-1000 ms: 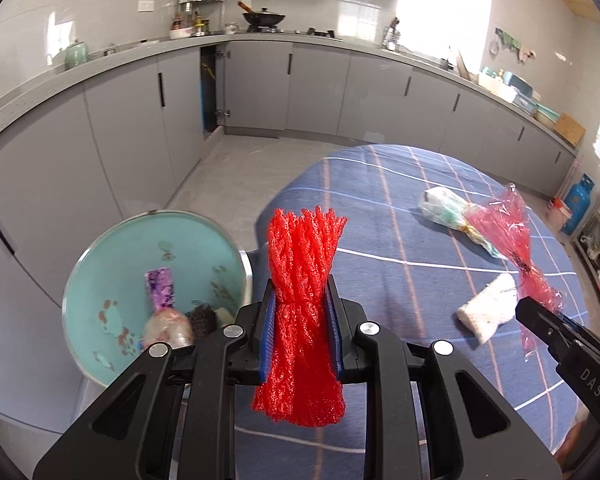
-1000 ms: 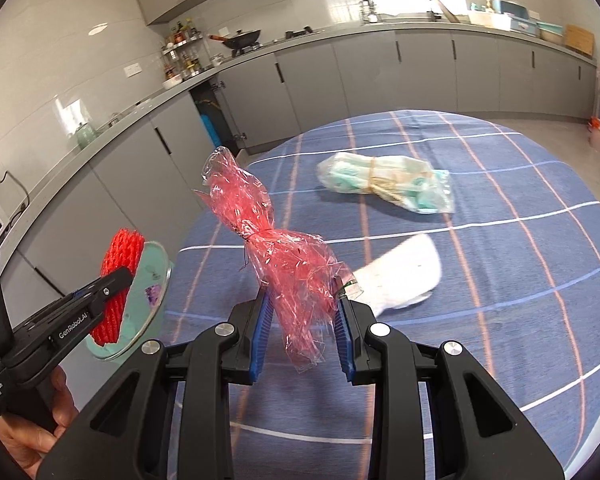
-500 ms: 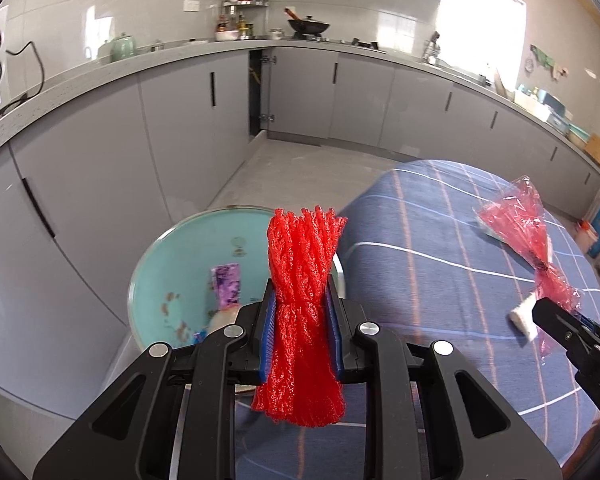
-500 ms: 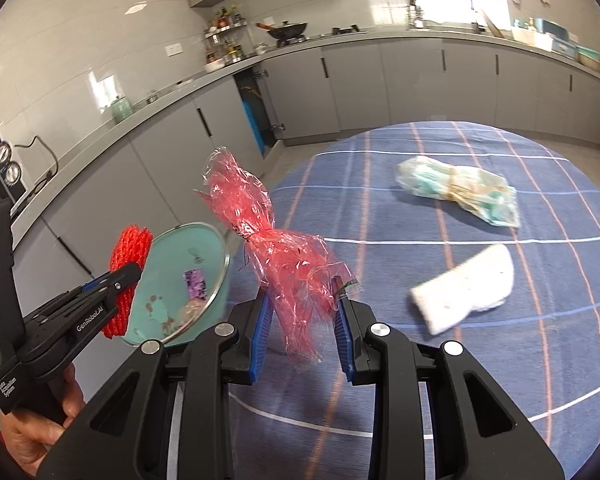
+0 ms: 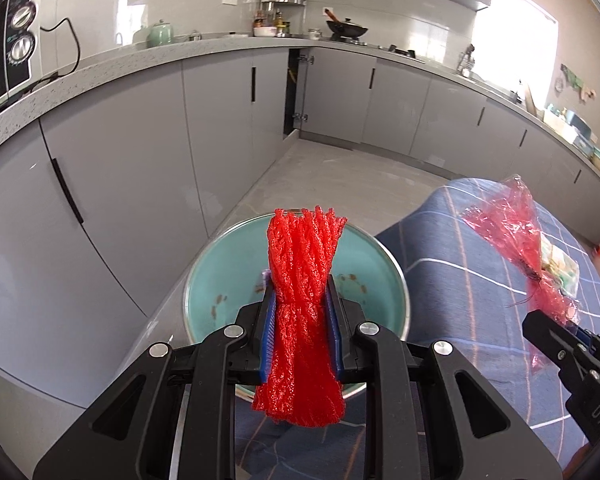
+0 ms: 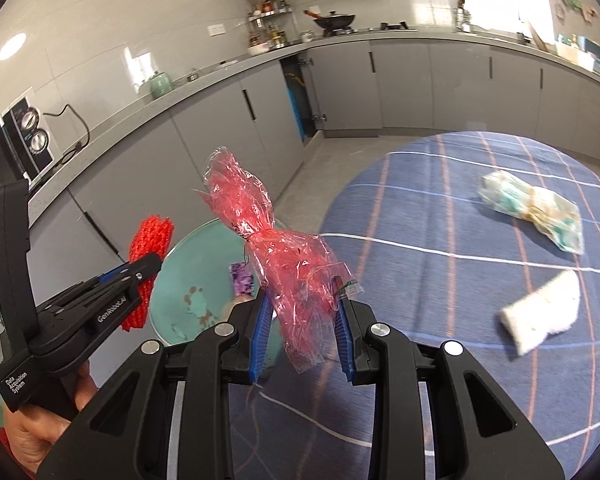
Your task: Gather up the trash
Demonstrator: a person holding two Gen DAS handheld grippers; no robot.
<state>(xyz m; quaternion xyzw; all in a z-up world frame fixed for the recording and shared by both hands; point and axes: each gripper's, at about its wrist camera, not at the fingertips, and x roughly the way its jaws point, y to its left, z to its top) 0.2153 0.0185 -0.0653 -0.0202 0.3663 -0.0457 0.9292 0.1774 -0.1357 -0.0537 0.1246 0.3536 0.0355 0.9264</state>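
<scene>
My left gripper [image 5: 300, 300] is shut on a red mesh net [image 5: 302, 280] and holds it over the teal trash bin [image 5: 364, 256] beside the table. My right gripper [image 6: 302, 308] is shut on a crumpled red plastic wrapper [image 6: 276, 252], held above the table's left edge near the bin [image 6: 188, 264]. The left gripper [image 6: 140, 276] and its net [image 6: 150, 240] also show in the right wrist view. The wrapper [image 5: 516, 236] also shows in the left wrist view. A purple wrapper [image 6: 241, 282] lies inside the bin.
A round table with a blue striped cloth [image 6: 460, 240] carries a greenish plastic bag [image 6: 534, 210] and a white crumpled tissue [image 6: 542, 310]. Grey kitchen cabinets [image 5: 228, 120] run along the wall behind the bin. A microwave [image 6: 8, 148] sits on the counter.
Both grippers have swung left toward the bin with their loads. The red net now sits over the bin's opening, and the table trash has slid right in view.
</scene>
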